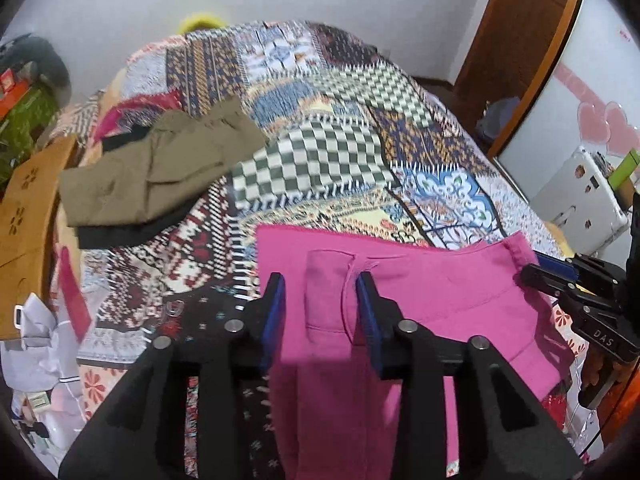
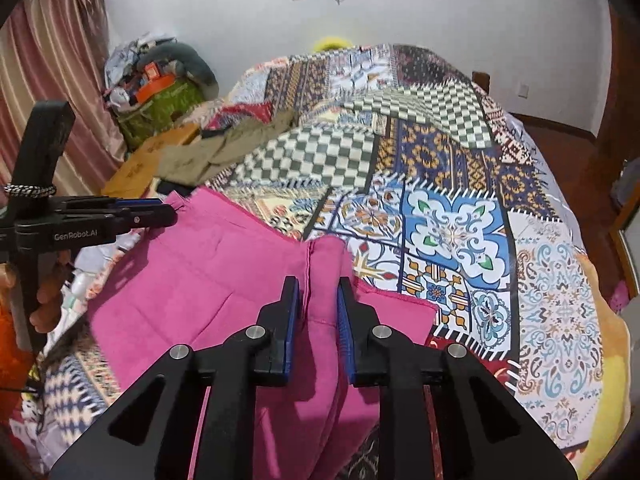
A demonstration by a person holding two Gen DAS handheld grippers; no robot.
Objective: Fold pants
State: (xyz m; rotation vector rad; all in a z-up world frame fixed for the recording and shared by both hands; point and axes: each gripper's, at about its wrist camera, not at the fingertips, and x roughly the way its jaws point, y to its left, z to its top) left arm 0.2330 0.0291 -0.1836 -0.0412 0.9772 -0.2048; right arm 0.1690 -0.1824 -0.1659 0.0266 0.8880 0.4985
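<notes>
Pink pants lie over the near edge of the patchwork bedspread, waistband spread between my two grippers. My left gripper is shut on the pants at one waistband corner, with pink cloth bunched between its blue pads. My right gripper is shut on the other corner of the pants, a fold of cloth pinched between its fingers. In the left wrist view the right gripper shows at the pants' right corner. In the right wrist view the left gripper shows at the far left corner.
Folded olive and black clothes lie at the bed's left side beside a brown box. A pile of bags and toys stands by the curtain. A white case and a wooden door frame are at the right.
</notes>
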